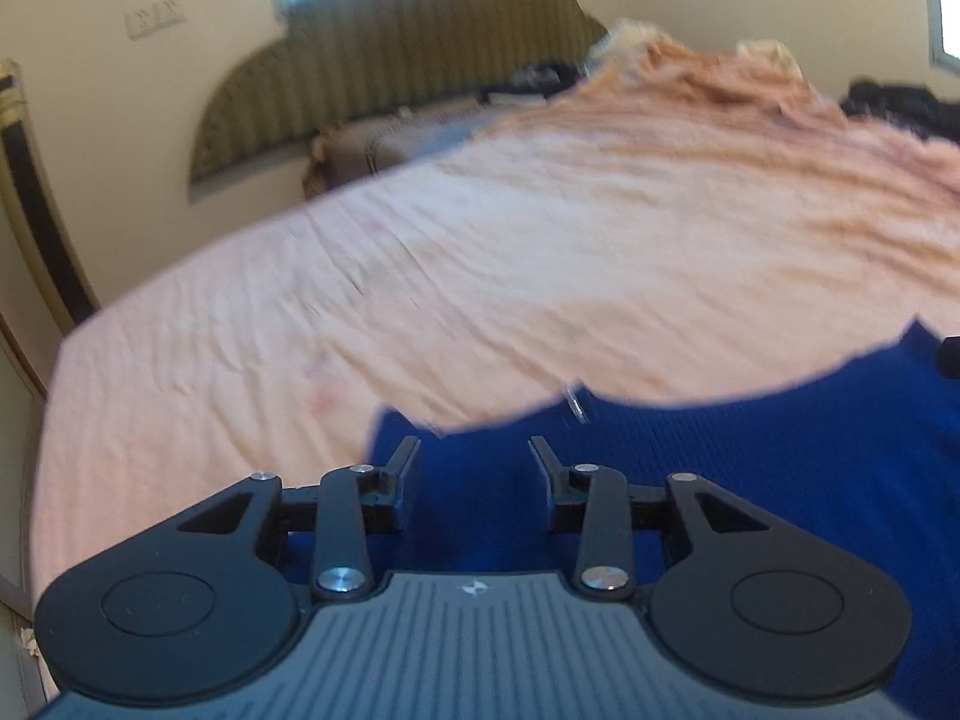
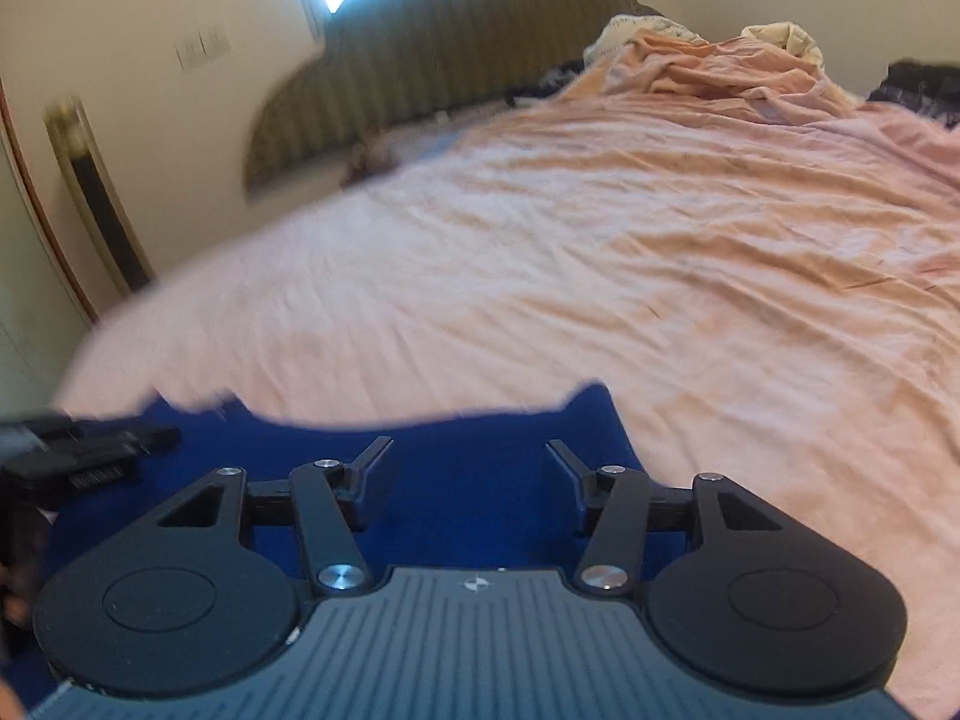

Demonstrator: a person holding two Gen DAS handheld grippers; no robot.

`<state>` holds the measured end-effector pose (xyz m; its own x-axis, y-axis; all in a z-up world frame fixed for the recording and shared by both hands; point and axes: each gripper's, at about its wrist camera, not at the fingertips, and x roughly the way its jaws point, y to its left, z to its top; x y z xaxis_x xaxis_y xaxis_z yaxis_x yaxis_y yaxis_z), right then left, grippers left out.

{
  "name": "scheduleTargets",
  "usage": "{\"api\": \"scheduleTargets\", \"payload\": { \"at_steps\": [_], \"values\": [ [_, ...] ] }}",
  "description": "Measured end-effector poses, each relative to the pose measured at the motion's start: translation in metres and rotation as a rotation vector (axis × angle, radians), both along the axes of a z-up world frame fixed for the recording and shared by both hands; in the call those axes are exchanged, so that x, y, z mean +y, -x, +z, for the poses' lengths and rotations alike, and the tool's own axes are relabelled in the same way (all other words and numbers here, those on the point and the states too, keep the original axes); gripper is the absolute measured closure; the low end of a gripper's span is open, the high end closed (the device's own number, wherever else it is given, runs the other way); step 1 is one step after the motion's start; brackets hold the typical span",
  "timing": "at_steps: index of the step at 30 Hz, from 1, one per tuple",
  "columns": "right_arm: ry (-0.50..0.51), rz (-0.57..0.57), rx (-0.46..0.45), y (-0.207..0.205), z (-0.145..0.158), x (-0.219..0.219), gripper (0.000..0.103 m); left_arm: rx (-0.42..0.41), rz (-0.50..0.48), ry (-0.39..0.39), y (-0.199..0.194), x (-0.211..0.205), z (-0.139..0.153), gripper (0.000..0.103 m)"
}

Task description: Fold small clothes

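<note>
On the left side, the left gripper [image 1: 473,450] hovers low over the near left part of a blue garment [image 1: 750,480]; its jaws stand apart with only blue cloth seen between them, and they do not appear to pinch anything, though the picture is blurred. The blue garment lies on the bed [image 1: 480,276], at the near edge of the pink sheet, spread wide from left to right; its far edge is wavy and uneven, with one pointed corner standing up at each end. Further right, the right gripper [image 2: 467,450] is over the right part of the same garment [image 2: 468,480]; its jaws are also apart and hold nothing. No finished fold can be seen in either view, so the task seems to be at its beginning or between two folds; what remains is probably to grasp the two far corners and bring them over; other clothes are not clearly visible.
</note>
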<state>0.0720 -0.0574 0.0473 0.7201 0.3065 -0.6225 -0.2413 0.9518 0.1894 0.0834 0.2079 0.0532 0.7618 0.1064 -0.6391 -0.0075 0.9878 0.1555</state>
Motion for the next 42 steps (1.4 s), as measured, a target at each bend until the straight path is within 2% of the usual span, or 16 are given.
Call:
{"api": "scheduleTargets", "payload": {
  "at_steps": [2, 3, 5, 7, 12, 14, 16, 20, 21, 23, 31, 33, 35, 37, 39, 42],
  "values": [
    [0.159, 0.016, -0.023, 0.004, -0.023, 0.005, 0.045, -0.042, 0.012, -0.006, 0.003, 0.002, -0.015, 0.056],
    [0.165, 0.050, -0.073, 0.012, -0.029, 0.000, 0.044, -0.056, 0.017, -0.009, 0.006, 0.003, -0.017, 0.056],
    [0.108, 0.037, -0.062, 0.015, -0.028, -0.012, 0.044, -0.051, 0.020, 0.039, 0.005, 0.011, -0.017, 0.054],
    [0.120, 0.042, -0.069, 0.016, -0.028, -0.011, 0.044, -0.051, 0.020, 0.069, 0.005, 0.016, -0.017, 0.053],
    [0.124, -0.006, -0.061, 0.022, -0.010, 0.000, 0.042, -0.054, 0.020, 0.076, 0.005, 0.016, -0.018, 0.053],
    [0.064, 0.019, -0.089, 0.028, 0.003, 0.004, 0.041, -0.055, 0.021, 0.080, 0.005, 0.016, -0.018, 0.053],
    [0.092, 0.055, -0.101, 0.027, 0.007, 0.015, 0.039, -0.055, 0.021, 0.082, 0.005, 0.016, -0.017, 0.053],
    [0.231, 0.048, -0.050, 0.010, -0.020, 0.024, 0.034, -0.056, 0.021, 0.088, 0.005, 0.017, -0.017, 0.053],
    [0.205, 0.037, -0.088, 0.013, -0.028, 0.018, 0.026, -0.056, 0.021, 0.090, 0.005, 0.017, -0.017, 0.053],
    [0.128, 0.024, -0.066, 0.010, -0.029, 0.007, 0.026, -0.057, 0.021, 0.098, 0.005, 0.018, -0.017, 0.053],
    [0.139, 0.027, -0.076, 0.012, -0.030, 0.010, 0.024, -0.064, 0.024, 0.143, 0.012, 0.028, -0.011, 0.050],
    [0.132, 0.025, -0.077, 0.012, -0.030, 0.009, 0.024, -0.080, 0.078, 0.168, 0.030, 0.039, 0.001, 0.049],
    [0.131, 0.023, -0.079, 0.013, -0.030, 0.009, 0.024, -0.115, 0.146, 0.217, 0.060, 0.055, 0.017, 0.032],
    [0.129, 0.024, -0.078, 0.012, -0.030, 0.008, 0.024, -0.180, 0.226, 0.300, 0.104, 0.076, 0.031, 0.022],
    [0.117, 0.023, -0.077, 0.013, -0.030, 0.007, 0.023, -0.236, 0.323, 0.418, 0.154, 0.099, 0.038, 0.021],
    [0.097, 0.020, -0.078, 0.014, -0.029, 0.005, 0.023, -0.209, 0.433, 0.638, 0.220, 0.125, 0.028, 0.021]
  ]
}}
